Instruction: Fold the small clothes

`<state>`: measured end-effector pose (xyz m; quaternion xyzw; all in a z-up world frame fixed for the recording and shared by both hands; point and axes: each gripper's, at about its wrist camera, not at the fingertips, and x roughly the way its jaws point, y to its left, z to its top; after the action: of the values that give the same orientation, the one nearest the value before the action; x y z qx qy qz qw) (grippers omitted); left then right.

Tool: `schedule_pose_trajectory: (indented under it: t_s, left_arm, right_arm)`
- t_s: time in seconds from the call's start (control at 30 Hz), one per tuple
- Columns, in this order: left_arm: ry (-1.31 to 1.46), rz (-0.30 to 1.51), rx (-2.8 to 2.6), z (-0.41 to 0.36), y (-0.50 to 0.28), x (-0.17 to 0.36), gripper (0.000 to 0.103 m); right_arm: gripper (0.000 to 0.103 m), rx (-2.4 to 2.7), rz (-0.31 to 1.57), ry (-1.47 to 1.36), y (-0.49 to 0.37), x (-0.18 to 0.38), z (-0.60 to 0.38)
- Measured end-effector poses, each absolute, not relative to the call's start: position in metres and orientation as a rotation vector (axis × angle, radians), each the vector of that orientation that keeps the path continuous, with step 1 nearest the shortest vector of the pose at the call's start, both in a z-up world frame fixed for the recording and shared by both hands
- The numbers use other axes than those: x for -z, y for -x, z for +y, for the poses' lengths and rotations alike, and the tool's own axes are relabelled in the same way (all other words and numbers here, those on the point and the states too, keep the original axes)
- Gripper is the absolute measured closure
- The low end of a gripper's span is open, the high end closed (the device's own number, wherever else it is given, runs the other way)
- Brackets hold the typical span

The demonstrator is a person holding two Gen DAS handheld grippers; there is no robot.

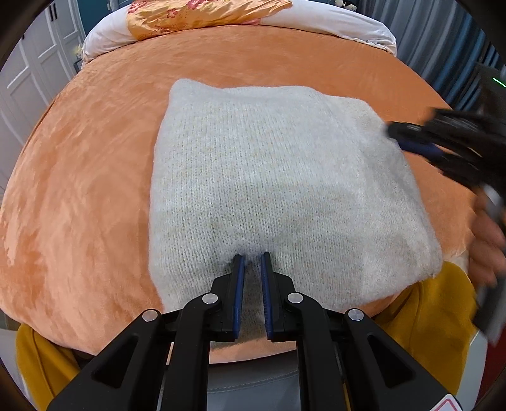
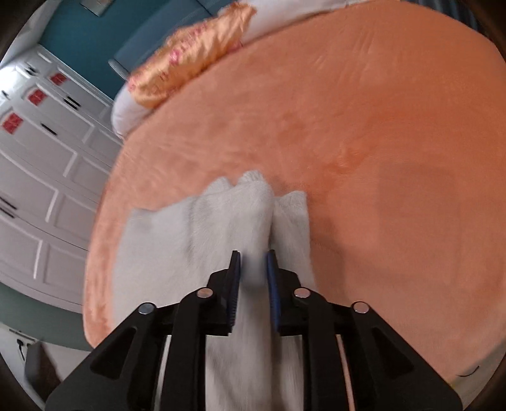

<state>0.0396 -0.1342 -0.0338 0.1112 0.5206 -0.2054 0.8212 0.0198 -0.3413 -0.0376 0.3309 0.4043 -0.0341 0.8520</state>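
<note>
A pale grey knitted sweater (image 1: 268, 164) lies folded into a thick rectangle on the orange bed cover (image 1: 79, 189). My left gripper (image 1: 252, 254) is at its near edge, the jaws close together and pinching the knit. My right gripper (image 1: 399, 136) appears blurred at the sweater's right edge in the left wrist view. In the right wrist view the right gripper (image 2: 253, 253) hangs over the sweater (image 2: 189, 227) with its jaws apart. Knit shows in the gap, and the pads do not seem to press on it. The sweater's layered far end bunches ahead of the fingers.
An orange flowered pillow (image 1: 196, 12) on white bedding lies at the head of the bed. White wardrobe doors (image 2: 41, 158) stand to the left. A person's yellow garment (image 1: 436, 303) and a hand (image 1: 487, 240) are at the near bed edge. The orange cover (image 2: 379, 126) stretches to the right.
</note>
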Motion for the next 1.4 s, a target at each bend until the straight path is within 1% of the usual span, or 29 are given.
schedule_pose_trajectory:
  t_s: [0.03,0.07,0.13,0.23,0.3,0.33,0.37,0.4,0.43,0.47,0.57,0.63,0.67,0.73,0.8,0.83,0.87,0.97,1.0,1.03,1.07,1.1,1.13,1.17,1.27,1.3,1.37,1.4]
  left_arm:
    - [-0.243,1.106,0.435,-0.135,-0.039,0.034,0.095]
    - [-0.247,1.104,0.436,-0.135,-0.039,0.034,0.095]
    - [-0.252,1.098,0.435,-0.135,-0.038,0.034,0.095]
    - [-0.249,1.097,0.434,-0.135,-0.037,0.034,0.095]
    - [-0.247,1.098,0.430,-0.135,-0.036,0.033,0.095]
    - [-0.245,1.099,0.428,-0.135,-0.036,0.033,0.095]
    - [-0.242,1.101,0.427,-0.135,-0.036,0.033,0.095]
    - [-0.238,1.101,0.426,-0.135,-0.036,0.031,0.095]
    - [-0.233,1.102,0.426,-0.134,-0.036,0.030,0.095]
    - [-0.225,1.104,0.426,-0.133,-0.037,0.029,0.095]
    - [-0.210,1.106,0.421,-0.130,-0.036,0.029,0.095]
    - [-0.217,1.100,0.413,-0.132,-0.035,0.030,0.095]
    - [-0.220,1.098,0.411,-0.133,-0.035,0.030,0.095]
    - [-0.227,1.095,0.412,-0.133,-0.034,0.030,0.095]
    - [-0.216,1.096,0.417,-0.131,-0.034,0.031,0.094]
    - [-0.210,1.098,0.417,-0.130,-0.034,0.031,0.094]
    - [-0.207,1.100,0.415,-0.129,-0.035,0.031,0.094]
    - [-0.212,1.104,0.409,-0.131,-0.036,0.030,0.094]
    - [-0.214,1.106,0.408,-0.131,-0.036,0.029,0.094]
    - [-0.214,1.107,0.407,-0.131,-0.035,0.029,0.094]
    - [-0.214,1.108,0.406,-0.132,-0.035,0.029,0.094]
    - [-0.212,1.109,0.408,-0.132,-0.036,0.029,0.094]
    - [-0.210,1.110,0.409,-0.131,-0.036,0.029,0.094]
    - [-0.208,1.110,0.410,-0.131,-0.036,0.028,0.094]
    - [-0.195,1.103,0.426,-0.132,-0.034,0.025,0.093]
    - [-0.203,1.100,0.430,-0.134,-0.033,0.025,0.093]
    - [-0.226,1.103,0.426,-0.139,-0.032,0.028,0.093]
    - [-0.225,1.109,0.430,-0.140,-0.033,0.030,0.093]
  right_arm:
    - [0.066,0.072,0.848,-0.699,-0.010,0.036,-0.341]
    - [0.062,0.068,0.847,-0.716,0.010,0.036,-0.338]
    - [0.062,0.058,0.855,-0.744,0.035,0.042,-0.332]
    - [0.061,0.028,0.893,-0.762,0.050,0.051,-0.318]
    - [0.061,0.036,0.924,-0.721,0.052,0.065,-0.306]
    - [0.067,0.037,0.929,-0.710,0.052,0.067,-0.304]
    - [0.083,0.022,0.918,-0.709,0.051,0.063,-0.302]
    - [0.086,0.029,0.885,-0.700,0.054,0.054,-0.303]
    - [0.096,0.032,0.841,-0.677,0.057,0.040,-0.304]
    - [0.103,0.033,0.792,-0.653,0.061,0.026,-0.305]
    - [0.103,0.089,0.729,-0.616,0.070,0.003,-0.317]
    - [0.103,0.135,0.779,-0.622,0.068,0.014,-0.330]
    - [0.103,0.167,0.832,-0.638,0.067,0.025,-0.336]
    - [0.099,0.136,0.842,-0.723,0.073,0.033,-0.341]
    - [0.071,0.093,0.814,-0.773,0.078,0.033,-0.337]
    - [0.041,0.082,0.804,-0.781,0.074,0.031,-0.332]
    - [0.034,0.065,0.808,-0.767,0.069,0.032,-0.322]
    - [0.034,0.003,0.888,-0.746,0.051,0.047,-0.302]
    - [0.035,-0.003,0.915,-0.748,0.046,0.054,-0.297]
    - [0.047,-0.009,0.942,-0.742,0.040,0.058,-0.291]
    - [0.065,0.005,0.963,-0.707,0.038,0.060,-0.286]
    - [0.074,0.009,0.945,-0.662,0.039,0.052,-0.283]
    - [0.080,-0.005,0.915,-0.654,0.043,0.043,-0.282]
    - [0.083,-0.020,0.827,-0.662,0.052,0.021,-0.285]
    - [0.087,-0.010,0.738,-0.625,0.065,-0.008,-0.290]
    - [0.087,0.005,0.750,-0.611,0.063,-0.005,-0.291]
    - [0.087,0.068,0.846,-0.573,0.055,0.023,-0.293]
    - [0.087,0.099,0.936,-0.572,0.048,0.051,-0.294]
